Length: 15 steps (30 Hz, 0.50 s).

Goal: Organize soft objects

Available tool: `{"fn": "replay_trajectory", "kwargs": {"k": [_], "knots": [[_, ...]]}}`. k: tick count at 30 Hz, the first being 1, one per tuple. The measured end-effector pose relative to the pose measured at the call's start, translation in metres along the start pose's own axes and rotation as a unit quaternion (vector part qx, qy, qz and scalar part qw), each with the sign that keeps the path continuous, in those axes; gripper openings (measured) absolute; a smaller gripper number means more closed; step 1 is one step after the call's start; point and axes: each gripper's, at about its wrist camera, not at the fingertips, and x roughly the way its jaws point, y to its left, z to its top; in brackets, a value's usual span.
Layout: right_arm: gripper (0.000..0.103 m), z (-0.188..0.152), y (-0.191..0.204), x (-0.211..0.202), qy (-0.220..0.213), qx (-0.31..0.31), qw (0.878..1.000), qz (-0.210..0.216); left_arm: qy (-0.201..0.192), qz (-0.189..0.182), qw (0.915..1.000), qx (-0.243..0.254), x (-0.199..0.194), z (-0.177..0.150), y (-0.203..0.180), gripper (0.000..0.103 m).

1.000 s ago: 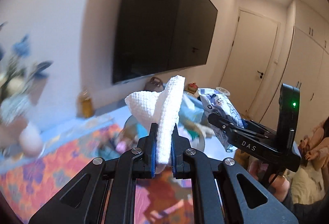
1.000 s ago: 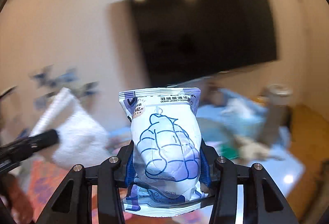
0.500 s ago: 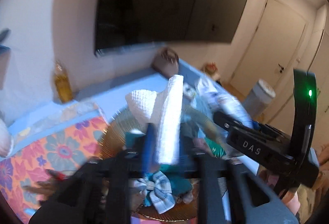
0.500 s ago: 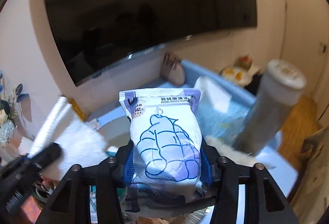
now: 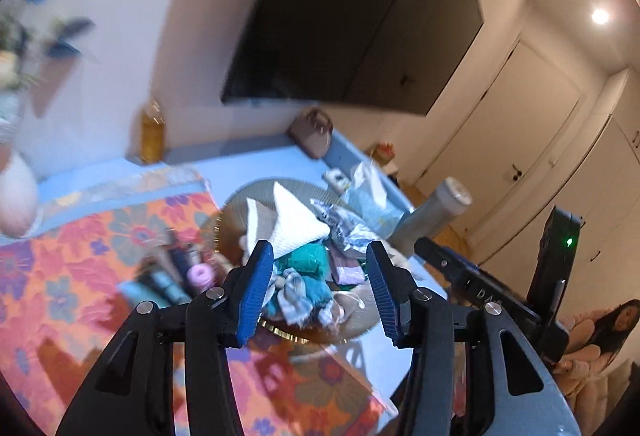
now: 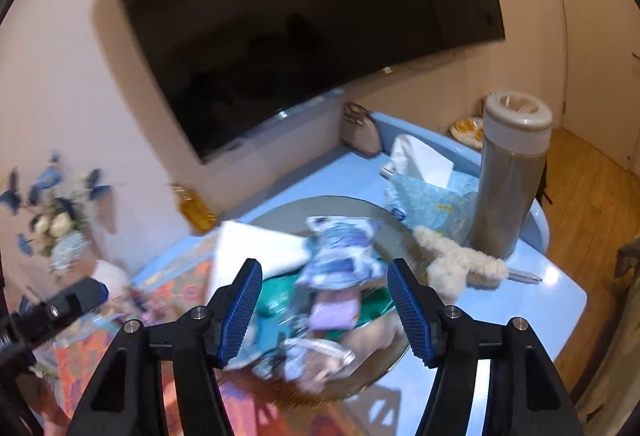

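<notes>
A round woven basket (image 5: pixel 236 208) (image 6: pixel 396 232) on the blue table holds a pile of soft things. A white knitted cloth (image 5: pixel 294 222) (image 6: pixel 252 248) lies on the pile's top. A blue-and-white wipes packet (image 5: pixel 348 232) (image 6: pixel 340 252) lies beside it, blurred. Teal and lilac cloths lie under them. My left gripper (image 5: pixel 320 292) is open and empty above the basket. My right gripper (image 6: pixel 326 310) is open and empty above it too. The right gripper's body (image 5: pixel 496 300) shows in the left wrist view.
An orange floral cloth (image 5: pixel 60 276) covers the table's left. A tall grey bottle (image 6: pixel 512 172), a tissue pack (image 6: pixel 428 180), a fluffy cream toy (image 6: pixel 452 260), a yellow bottle (image 5: pixel 152 134) and a handbag (image 5: pixel 314 132) stand around the basket. A dark TV (image 6: pixel 288 16) hangs behind.
Both grippers have opened. The white cloth left the left gripper and the wipes packet left the right gripper; both now lie on the pile in the basket.
</notes>
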Motion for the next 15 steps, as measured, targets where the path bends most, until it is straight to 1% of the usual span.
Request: {"fn": "replay_trajectory", "kwargs": {"k": [1,2,3,4,5,6,7,8,9,11,12,13,15], "knots": [[0.064,-0.003,0.008,-0.012,-0.009,-0.007,1.000,0.007,-0.011,0.004,0.9999,0.005,-0.019,-0.003,-0.002,0.048],[0.065,-0.007,0.019,-0.029,-0.022,-0.017,0.999,0.017,-0.022,0.009,0.9997,0.010,-0.038,-0.007,-0.003,0.061],[0.067,-0.009,0.027,-0.039,-0.031,-0.025,0.999,0.022,-0.038,0.014,0.9991,0.014,-0.058,-0.012,-0.005,0.070],[0.074,-0.012,0.036,-0.052,-0.042,-0.032,0.998,0.029,-0.055,0.019,0.9982,0.015,-0.076,-0.015,-0.006,0.085],[0.079,-0.017,0.046,-0.064,-0.053,-0.039,0.997,0.037,-0.077,0.023,0.9966,0.016,-0.095,-0.019,-0.006,0.087],[0.087,-0.023,0.057,-0.078,-0.067,-0.047,0.995,0.051,-0.103,0.033,0.9938,0.022,-0.124,-0.028,-0.007,0.087],[0.090,-0.031,0.069,-0.092,-0.080,-0.058,0.993,0.067,-0.114,0.046,0.9921,0.027,-0.143,-0.035,-0.006,0.087],[0.090,-0.037,0.077,-0.099,-0.086,-0.067,0.991,0.075,-0.118,0.057,0.9910,0.027,-0.154,-0.038,-0.004,0.087],[0.090,-0.045,0.090,-0.108,-0.091,-0.079,0.989,0.087,-0.125,0.079,0.9887,0.022,-0.177,-0.048,0.001,0.087],[0.092,-0.063,0.111,-0.117,-0.093,-0.099,0.984,0.115,-0.137,0.092,0.9863,0.008,-0.204,-0.060,0.011,0.088],[0.094,-0.073,0.123,-0.121,-0.092,-0.108,0.981,0.134,-0.145,0.100,0.9844,-0.004,-0.224,-0.071,0.020,0.088],[0.096,-0.081,0.133,-0.123,-0.092,-0.116,0.978,0.147,-0.149,0.112,0.9824,-0.014,-0.239,-0.078,0.028,0.090],[0.097,-0.098,0.154,-0.124,-0.089,-0.134,0.972,0.170,-0.153,0.136,0.9784,-0.027,-0.259,-0.089,0.041,0.093]]}}
